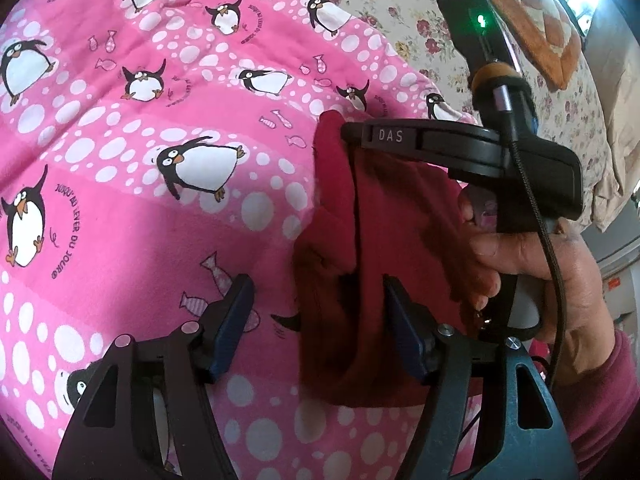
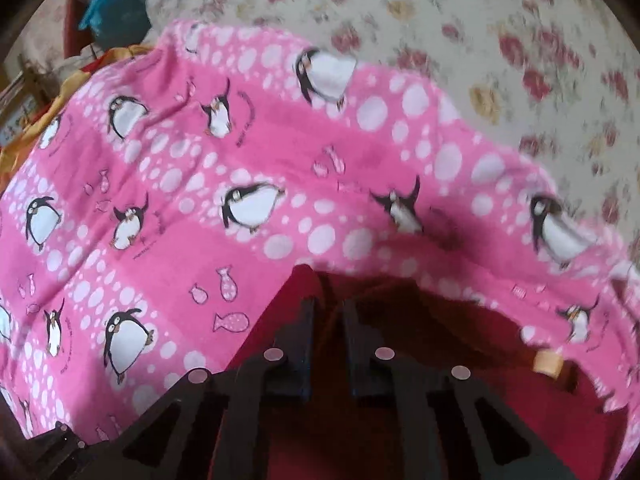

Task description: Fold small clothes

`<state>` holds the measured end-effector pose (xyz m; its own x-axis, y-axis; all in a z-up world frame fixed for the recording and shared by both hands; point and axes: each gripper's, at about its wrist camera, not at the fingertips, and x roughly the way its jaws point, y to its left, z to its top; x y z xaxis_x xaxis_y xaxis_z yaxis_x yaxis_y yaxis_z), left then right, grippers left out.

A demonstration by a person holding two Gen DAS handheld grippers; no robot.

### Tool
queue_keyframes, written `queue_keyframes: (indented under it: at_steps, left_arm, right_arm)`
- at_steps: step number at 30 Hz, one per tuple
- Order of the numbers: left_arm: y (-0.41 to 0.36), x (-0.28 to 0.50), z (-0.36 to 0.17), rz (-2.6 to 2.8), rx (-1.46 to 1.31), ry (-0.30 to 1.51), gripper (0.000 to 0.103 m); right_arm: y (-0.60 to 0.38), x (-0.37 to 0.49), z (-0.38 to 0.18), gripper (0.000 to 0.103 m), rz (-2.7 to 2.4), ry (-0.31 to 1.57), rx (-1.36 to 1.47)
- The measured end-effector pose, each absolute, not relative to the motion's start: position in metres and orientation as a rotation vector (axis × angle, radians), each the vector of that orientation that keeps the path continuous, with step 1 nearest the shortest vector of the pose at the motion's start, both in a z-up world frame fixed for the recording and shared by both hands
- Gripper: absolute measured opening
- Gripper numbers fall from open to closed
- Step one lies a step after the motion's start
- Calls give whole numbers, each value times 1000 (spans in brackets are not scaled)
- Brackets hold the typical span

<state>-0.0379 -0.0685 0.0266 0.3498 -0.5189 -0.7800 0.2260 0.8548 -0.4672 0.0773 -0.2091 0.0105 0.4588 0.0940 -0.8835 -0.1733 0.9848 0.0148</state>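
Observation:
A dark red garment (image 1: 400, 248) hangs bunched above a pink penguin blanket (image 1: 140, 200). My left gripper (image 1: 316, 300) is open; its fingers stand wide apart, one on each side of the garment's lower left edge, and grip nothing. In the left wrist view my right gripper (image 1: 352, 132) comes in from the right and holds the garment's top edge. In the right wrist view my right gripper (image 2: 328, 304) has its fingers nearly together, pinching a fold of the red garment (image 2: 296, 288). A tan label (image 2: 546, 362) shows on the garment.
The pink blanket (image 2: 200, 200) lies over a floral bedspread (image 2: 480, 60). An orange patchwork quilt (image 1: 532, 28) lies at the far right. A blue bag (image 2: 116, 12) and orange cloth sit beyond the blanket's left corner.

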Motion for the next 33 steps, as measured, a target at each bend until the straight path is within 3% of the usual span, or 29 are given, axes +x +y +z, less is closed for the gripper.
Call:
queue_keyframes:
  at_steps: [5,7,8,9,16,18,19,20,24,26,29,33]
  left_arm:
    - [-67,-36,26,-493,-311,1117,67]
    - [-66,-35,26,-491,-320,1115,67]
    - [-66,-34,25,-491,-333,1111,70]
    - [-65,-34,26,-493,-347,1108,72]
    - [-64,-30,25,-501,-458,1050,74]
    - [-66,-29,25,-518,-474,1039,74]
    - [-67,-29,26,-533,-478,1035,73]
    - [-69,-29,27,-561,-486,1033,64]
    - [-78,-30,29,-625,-491,1033,57]
    - [-78,-29,30,-657,-513,1033,40]
    - [-79,-32,42,-706,-498,979,34]
    - [-88,-36,50,-727,-435,949,34]
  right_arm:
    - [-215,63,35,12,192,1066,39]
    - [-227,53,44,26,195,1070,95]
    - [-233,46,47,47,197,1076,117]
    - [-239,43,47,60,199,1082,136]
    - [-266,38,27,63,200,1189,299]
    - [-272,41,27,73,210,1212,354]
    - [-275,42,27,74,207,1216,369]
    - [-276,44,27,75,199,1220,378]
    - [-273,50,25,79,196,1250,364]
    - [-271,55,25,79,199,1262,372]
    - [-269,63,27,79,222,1277,409]
    - [-252,77,31,82,266,1331,356]
